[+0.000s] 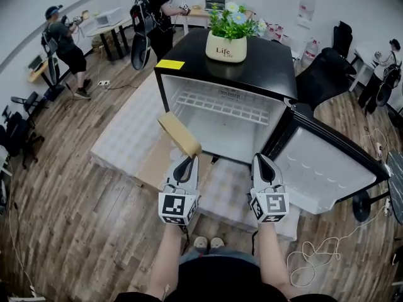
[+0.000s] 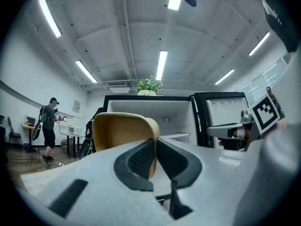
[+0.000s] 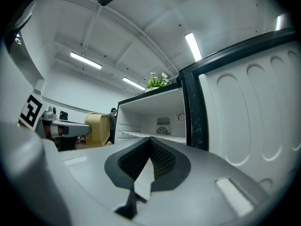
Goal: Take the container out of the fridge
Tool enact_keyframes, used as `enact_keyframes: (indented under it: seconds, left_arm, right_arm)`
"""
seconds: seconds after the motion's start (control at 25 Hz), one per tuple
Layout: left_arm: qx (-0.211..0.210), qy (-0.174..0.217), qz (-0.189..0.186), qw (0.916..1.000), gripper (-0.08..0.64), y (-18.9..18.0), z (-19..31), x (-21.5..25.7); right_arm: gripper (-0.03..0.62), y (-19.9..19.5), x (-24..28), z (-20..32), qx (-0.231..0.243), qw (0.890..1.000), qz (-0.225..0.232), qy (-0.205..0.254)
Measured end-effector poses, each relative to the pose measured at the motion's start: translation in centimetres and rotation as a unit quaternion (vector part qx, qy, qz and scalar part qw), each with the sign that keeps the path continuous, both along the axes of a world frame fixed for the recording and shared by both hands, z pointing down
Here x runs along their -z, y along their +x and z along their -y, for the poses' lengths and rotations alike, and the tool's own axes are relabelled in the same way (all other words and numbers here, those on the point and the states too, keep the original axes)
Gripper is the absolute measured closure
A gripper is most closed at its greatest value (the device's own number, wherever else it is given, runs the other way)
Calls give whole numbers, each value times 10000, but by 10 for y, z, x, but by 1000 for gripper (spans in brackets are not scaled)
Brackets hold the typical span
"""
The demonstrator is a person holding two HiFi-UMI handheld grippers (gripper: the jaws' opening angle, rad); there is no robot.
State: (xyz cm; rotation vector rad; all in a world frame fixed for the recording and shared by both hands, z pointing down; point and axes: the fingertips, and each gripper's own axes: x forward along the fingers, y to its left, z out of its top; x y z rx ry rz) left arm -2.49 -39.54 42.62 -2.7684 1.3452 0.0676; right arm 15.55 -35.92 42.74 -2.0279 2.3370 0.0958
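A tan open-topped container (image 1: 179, 134) hangs in the air in front of the open black mini fridge (image 1: 227, 115), outside its cavity. My left gripper (image 1: 188, 160) is shut on the container's wall; in the left gripper view the container (image 2: 123, 132) fills the space ahead of the left gripper (image 2: 154, 157). My right gripper (image 1: 263, 162) hovers beside it, in front of the fridge's right half, shut with nothing in it. In the right gripper view, the right gripper (image 3: 149, 157) has its pads pressed together and the container (image 3: 98, 128) shows at the left.
The fridge door (image 1: 327, 172) stands open to the right. A wire shelf (image 1: 220, 106) sits inside the fridge. A potted plant (image 1: 228, 39) and a yellow note (image 1: 170, 64) rest on top. Cardboard (image 1: 154, 162) lies on the floor, and people (image 1: 63, 49) stand at the back left.
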Motion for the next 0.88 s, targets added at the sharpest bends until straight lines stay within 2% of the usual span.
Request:
enact_keyframes:
  seconds: [0.28, 0.88]
  left_arm:
    - [-25, -5, 47, 10000, 534, 0, 0, 1]
    - [-4, -42, 82, 10000, 534, 3, 1, 2]
  right_arm:
    - [586, 0, 4, -1, -97, 9999, -115, 81]
    - [586, -5, 2, 2, 72, 9999, -94, 7]
